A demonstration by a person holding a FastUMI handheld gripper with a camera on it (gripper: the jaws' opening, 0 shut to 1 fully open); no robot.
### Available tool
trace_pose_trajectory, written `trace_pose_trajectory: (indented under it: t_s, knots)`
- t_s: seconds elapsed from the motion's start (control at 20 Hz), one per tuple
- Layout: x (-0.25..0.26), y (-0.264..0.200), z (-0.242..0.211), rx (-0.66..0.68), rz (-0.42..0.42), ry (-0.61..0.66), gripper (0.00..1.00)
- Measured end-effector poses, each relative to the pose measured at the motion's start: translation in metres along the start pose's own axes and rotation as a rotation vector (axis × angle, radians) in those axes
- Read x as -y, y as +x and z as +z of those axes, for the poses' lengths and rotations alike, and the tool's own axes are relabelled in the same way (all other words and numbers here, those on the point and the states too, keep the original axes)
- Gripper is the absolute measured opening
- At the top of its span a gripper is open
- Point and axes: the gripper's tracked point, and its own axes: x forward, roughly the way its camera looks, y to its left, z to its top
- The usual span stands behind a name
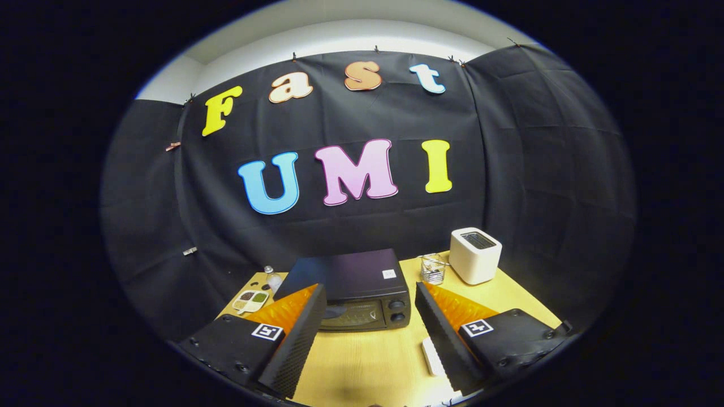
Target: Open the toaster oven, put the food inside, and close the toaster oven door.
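A black toaster oven [353, 288] stands on the wooden table [367, 362] just beyond my fingers, its glass door shut and two knobs on its right side. My gripper [370, 297] is open, raised above the table, with its two fingers spread wide on either side of the oven's front. Nothing is between them. A white flat thing [433, 356] lies on the table beside the right finger, partly hidden by it; I cannot tell what it is.
A white slot toaster [475, 254] stands at the back right, with a small wire basket [432, 269] to its left. Left of the oven lie a divided dish of seasonings [250, 301] and a small bottle [273, 278]. Black cloth walls close the booth.
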Motion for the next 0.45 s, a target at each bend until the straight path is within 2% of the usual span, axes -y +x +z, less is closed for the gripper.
trace_pose_trajectory:
  t_s: [0.45]
  knots:
    - [0.007,0.023,0.026,0.051,-0.016,-0.010,0.98]
